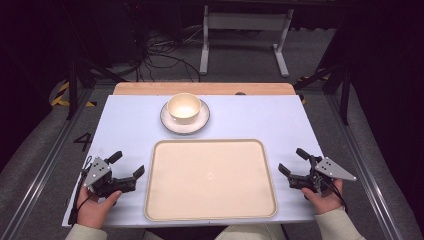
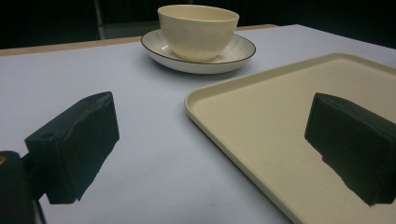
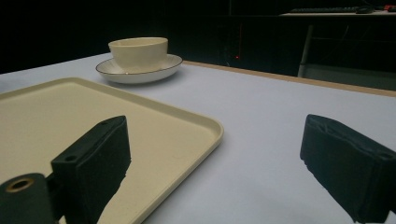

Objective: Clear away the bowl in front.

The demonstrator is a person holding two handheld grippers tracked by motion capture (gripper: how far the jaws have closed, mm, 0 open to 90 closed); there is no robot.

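Both tongs, left [image 1: 131, 165] and right [image 1: 292, 161], gape wide and empty at the worktop's [image 1: 260, 115] near edge, flanking the tray [image 1: 210, 180]. Bowl [image 1: 184, 107] on its saucer [image 1: 199, 125] sits toward the far edge, slightly nearer the left tongs

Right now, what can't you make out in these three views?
- Bowl interior: the left and right gripper views look at its side, so its wall hides it; in the high view, glare washes it out.
- Saucer centre: covered by the bowl.
- Tray near corner: cut off by the bottom edge in both gripper views.
- Dark mark on the table's wooden far strip: too small to identify.
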